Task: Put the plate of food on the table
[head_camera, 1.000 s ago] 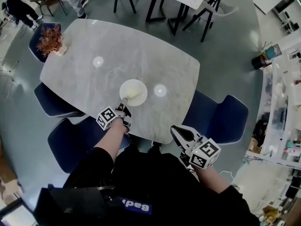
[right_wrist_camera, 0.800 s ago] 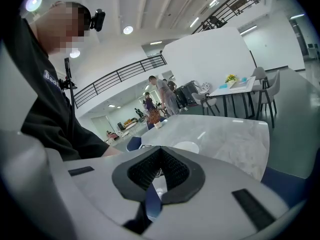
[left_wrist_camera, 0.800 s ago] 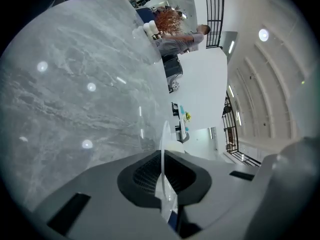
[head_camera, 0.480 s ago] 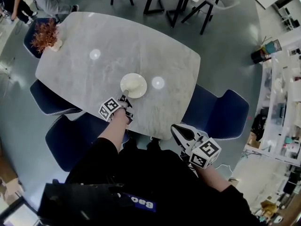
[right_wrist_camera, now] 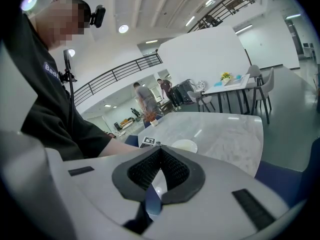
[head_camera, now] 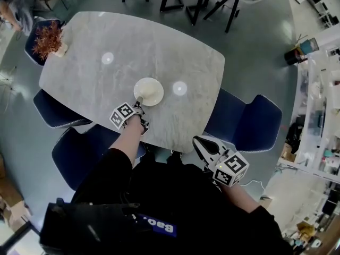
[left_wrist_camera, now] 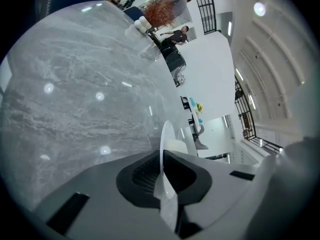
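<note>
A white plate (head_camera: 149,91) with a pale lump of food lies near the front edge of the grey marble table (head_camera: 159,47). My left gripper (head_camera: 140,101) holds the plate's near rim. In the left gripper view the thin rim (left_wrist_camera: 166,134) stands edge-on between the dark pads (left_wrist_camera: 145,174), and the jaws have just been opening a little while still touching it. My right gripper (head_camera: 197,142) hangs off the table's front right corner, shut and empty. From the right gripper view (right_wrist_camera: 160,151) the plate (right_wrist_camera: 184,145) shows ahead on the table.
Dark blue chairs (head_camera: 247,124) (head_camera: 85,153) stand along the table's near side. A dried reddish plant in a vase (head_camera: 49,40) sits at the far left corner. More tables with black legs (head_camera: 207,4) stand behind, and shelves (head_camera: 319,116) line the right.
The plate and my left gripper have come down; the plate looks smaller and now lies flat on the table. My right gripper has stayed in place.
</note>
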The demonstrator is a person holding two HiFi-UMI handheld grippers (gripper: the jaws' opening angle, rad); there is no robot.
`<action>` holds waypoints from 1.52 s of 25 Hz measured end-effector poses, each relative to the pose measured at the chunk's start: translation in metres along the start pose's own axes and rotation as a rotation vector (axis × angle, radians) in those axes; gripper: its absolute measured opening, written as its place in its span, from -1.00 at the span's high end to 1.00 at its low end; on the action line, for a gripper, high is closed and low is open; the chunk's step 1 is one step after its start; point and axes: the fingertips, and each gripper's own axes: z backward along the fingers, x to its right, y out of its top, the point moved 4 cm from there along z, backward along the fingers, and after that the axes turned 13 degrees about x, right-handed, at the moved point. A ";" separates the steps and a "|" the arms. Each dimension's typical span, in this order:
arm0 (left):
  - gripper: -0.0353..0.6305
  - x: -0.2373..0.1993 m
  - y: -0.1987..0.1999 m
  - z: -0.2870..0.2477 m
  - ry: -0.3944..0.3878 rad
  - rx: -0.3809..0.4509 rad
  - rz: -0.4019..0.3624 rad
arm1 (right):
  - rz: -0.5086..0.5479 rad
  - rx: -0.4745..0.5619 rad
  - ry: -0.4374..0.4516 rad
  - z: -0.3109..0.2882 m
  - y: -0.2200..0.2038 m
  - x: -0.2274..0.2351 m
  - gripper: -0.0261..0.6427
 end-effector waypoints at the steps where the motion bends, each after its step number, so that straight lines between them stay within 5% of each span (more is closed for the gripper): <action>1: 0.84 0.001 0.001 0.000 0.008 -0.010 -0.031 | 0.001 0.003 -0.001 0.000 0.001 0.001 0.89; 7: 0.73 0.002 0.002 -0.003 0.048 -0.071 -0.156 | -0.007 0.018 -0.022 0.004 0.001 0.009 0.89; 18: 0.55 -0.017 -0.009 0.005 0.116 -0.185 -0.217 | -0.016 0.019 -0.039 0.014 0.002 0.017 0.89; 26: 0.56 -0.019 -0.012 0.018 0.079 -0.203 -0.166 | -0.018 0.031 0.005 0.019 0.009 0.020 0.89; 38: 0.56 0.030 -0.054 0.111 -0.103 -0.088 -0.033 | 0.011 0.043 0.150 0.036 0.004 0.015 0.89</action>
